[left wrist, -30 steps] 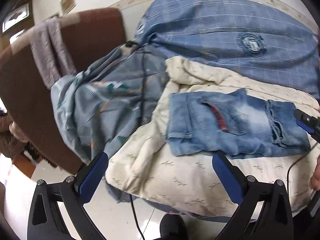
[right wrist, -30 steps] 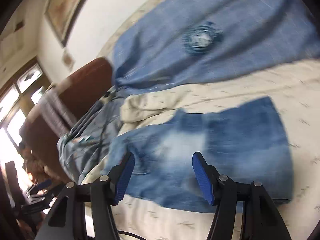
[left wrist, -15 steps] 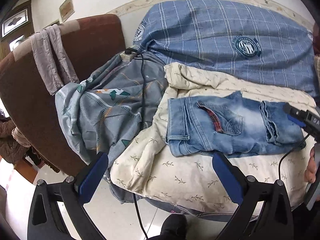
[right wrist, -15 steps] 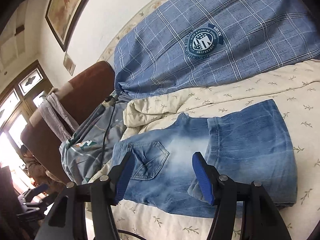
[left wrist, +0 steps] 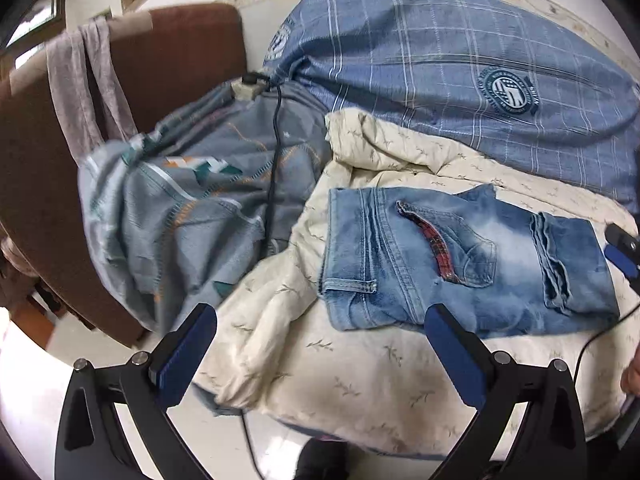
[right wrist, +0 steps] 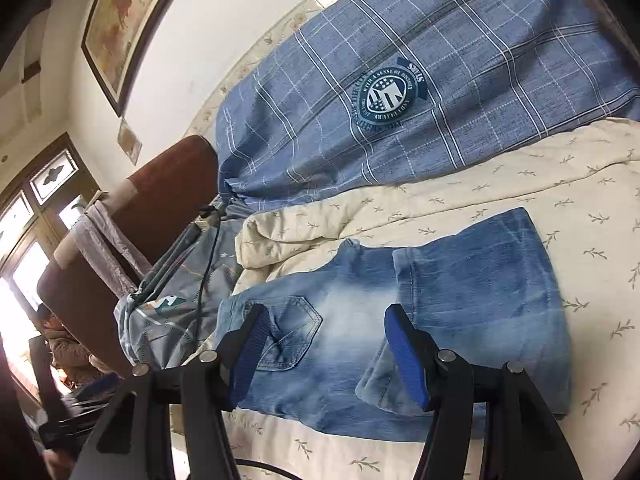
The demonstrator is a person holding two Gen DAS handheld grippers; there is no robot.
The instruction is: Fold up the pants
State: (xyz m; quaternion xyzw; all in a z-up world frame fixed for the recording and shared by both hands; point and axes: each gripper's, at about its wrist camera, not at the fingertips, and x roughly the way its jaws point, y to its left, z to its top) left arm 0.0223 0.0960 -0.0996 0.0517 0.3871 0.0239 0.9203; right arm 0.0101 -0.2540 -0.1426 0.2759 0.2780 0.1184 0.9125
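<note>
Faded blue jeans [left wrist: 460, 264] lie folded into a compact rectangle on a cream leaf-print quilt [left wrist: 360, 380]; the waistband is at the left, a back pocket shows in the middle. They also show in the right wrist view [right wrist: 420, 320]. My left gripper [left wrist: 320, 352] is open and empty, held back over the quilt's near edge, clear of the jeans. My right gripper [right wrist: 324, 344] is open and empty, hovering just above the jeans' near edge. Its blue tip [left wrist: 620, 248] shows at the jeans' right end.
A blue plaid cover [left wrist: 460, 68] lies behind the quilt. A crumpled grey patterned sheet [left wrist: 192, 208] with a black cable [left wrist: 276, 152] lies left. A brown headboard [left wrist: 152, 72] with a grey cloth stands at far left. White floor [left wrist: 100, 344] lies below the bed edge.
Both grippers have moved slightly closer to the jeans and stay open. The jeans have not changed shape.
</note>
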